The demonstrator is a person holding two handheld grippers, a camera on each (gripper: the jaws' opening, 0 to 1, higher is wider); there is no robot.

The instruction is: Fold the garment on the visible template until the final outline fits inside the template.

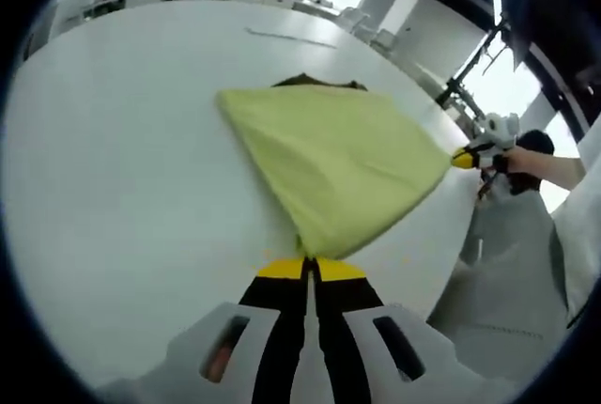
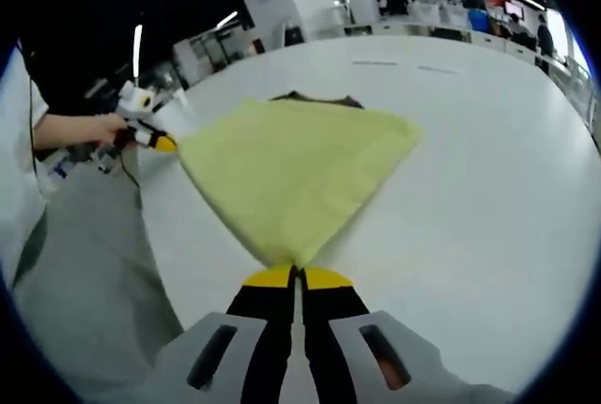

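A yellow-green garment [image 1: 329, 164] is stretched over a white table [image 1: 122, 160], held up at two corners. My left gripper [image 1: 310, 263] is shut on one corner of the garment at the bottom of the left gripper view. The right gripper [image 1: 462, 158] comes in from the right there, pinching the opposite corner. In the right gripper view my right gripper [image 2: 295, 272] is shut on a corner of the garment [image 2: 291, 164], and the left gripper [image 2: 161, 144] holds the far corner at the left. A dark patch [image 2: 315, 99] peeks out beyond the garment's far edge.
The white table [image 2: 488, 169] spreads wide around the garment. A person's hand [image 2: 80, 129] and light trousers [image 2: 94, 263] stand at the table's edge. Desks and people sit far in the background.
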